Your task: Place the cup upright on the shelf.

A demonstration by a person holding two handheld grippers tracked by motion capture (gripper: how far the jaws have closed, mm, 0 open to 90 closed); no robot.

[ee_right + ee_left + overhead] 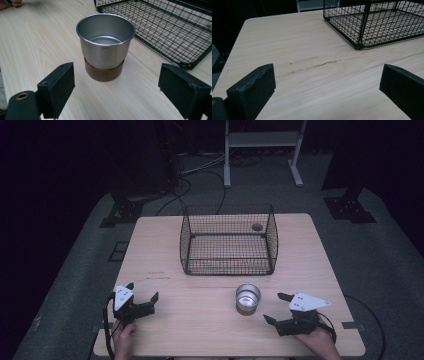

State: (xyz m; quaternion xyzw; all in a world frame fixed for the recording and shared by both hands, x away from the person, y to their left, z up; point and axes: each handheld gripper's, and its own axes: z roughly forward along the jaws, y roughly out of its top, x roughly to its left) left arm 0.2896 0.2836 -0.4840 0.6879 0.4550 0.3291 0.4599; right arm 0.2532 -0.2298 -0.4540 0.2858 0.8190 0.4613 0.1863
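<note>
A steel cup [248, 298] with a brown base band stands upright and empty on the wooden table [200, 320], just in front of a black wire basket [229, 240]. My right gripper [277, 308] is open at the cup's right, apart from it. In the right gripper view the cup [105, 52] stands ahead between the open jaws of the right gripper [125, 91], untouched. My left gripper [144, 292] rests open near the table's front left; in the left gripper view the left gripper [328, 90] has only bare wood between its jaws.
The wire basket [374, 22] sits at mid-table and holds nothing; a small dark round thing [257, 226] shows at its far right corner. Faint scuff marks [312, 64] lie on the wood. Beyond the table are a white frame [262, 150], cables and dark stands on grey floor.
</note>
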